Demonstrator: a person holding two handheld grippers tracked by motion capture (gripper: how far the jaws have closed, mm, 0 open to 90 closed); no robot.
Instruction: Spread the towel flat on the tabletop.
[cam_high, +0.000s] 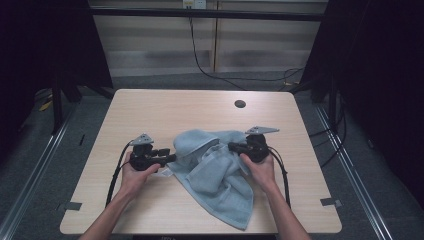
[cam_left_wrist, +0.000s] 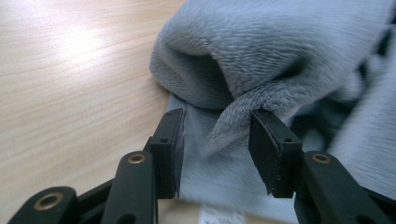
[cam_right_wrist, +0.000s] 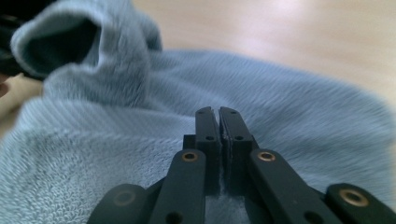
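Note:
A light blue towel (cam_high: 212, 170) lies crumpled in the middle of the wooden table (cam_high: 150, 110), one corner trailing toward the front edge. My left gripper (cam_high: 174, 158) is at the towel's left edge. In the left gripper view it (cam_left_wrist: 217, 121) stands open, with a raised fold of the towel (cam_left_wrist: 280, 56) lying between its jaws. My right gripper (cam_high: 231, 146) is at the towel's right side. In the right gripper view it (cam_right_wrist: 218, 111) is shut, a thin bit of the towel (cam_right_wrist: 116, 154) pinched between the pads.
A round cable hole (cam_high: 240, 104) sits in the table's far right part. The towel's white label (cam_high: 165, 171) pokes out by the left hand. Tape marks (cam_high: 331, 202) lie beside the table's front corners. Dark frames and cables (cam_high: 200, 60) stand behind the table.

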